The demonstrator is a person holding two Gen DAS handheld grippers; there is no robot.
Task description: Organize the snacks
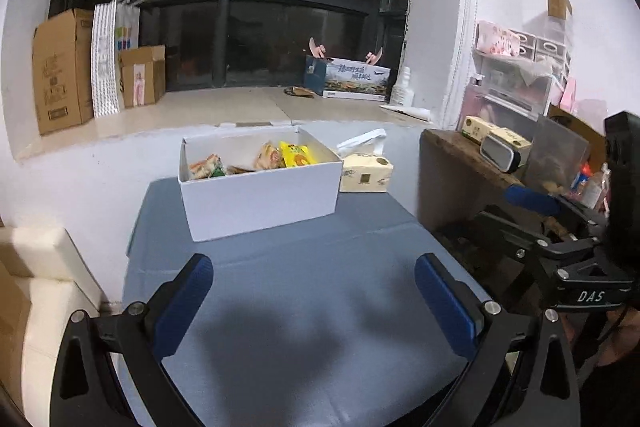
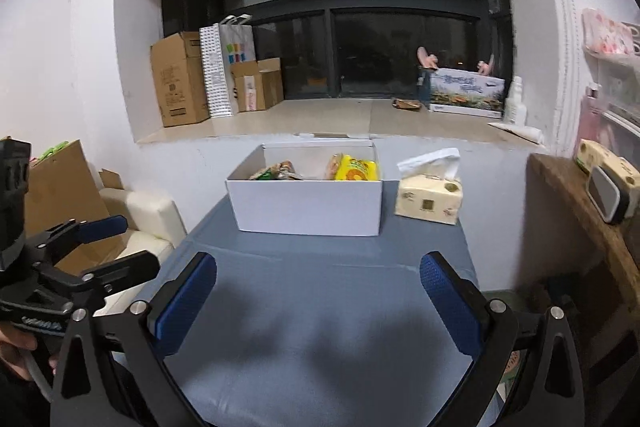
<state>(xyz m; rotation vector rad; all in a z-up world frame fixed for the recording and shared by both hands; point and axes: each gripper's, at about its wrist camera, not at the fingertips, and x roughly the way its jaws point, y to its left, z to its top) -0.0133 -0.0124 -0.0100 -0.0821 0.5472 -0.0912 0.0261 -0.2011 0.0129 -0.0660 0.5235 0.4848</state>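
Nearest, the left gripper [image 1: 314, 267] and right gripper [image 2: 318, 267] both hover with fingers spread wide and empty over the grey table [image 1: 304, 307]. Only the right wrist view shows a hand [image 2: 16, 351] on the other tool's handle. Farther back stands one white box [image 1: 260, 195], open-topped, holding several snack packets [image 1: 294, 155], one yellow. One tissue pack [image 1: 366, 173] sits just beside it. Three cardboard boxes [image 2: 178, 79] line the windowsill beyond.

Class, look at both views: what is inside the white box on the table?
The white box holds snack packets: a yellow packet at right, orange and green ones at left. Its front wall hides the box floor and anything lower.
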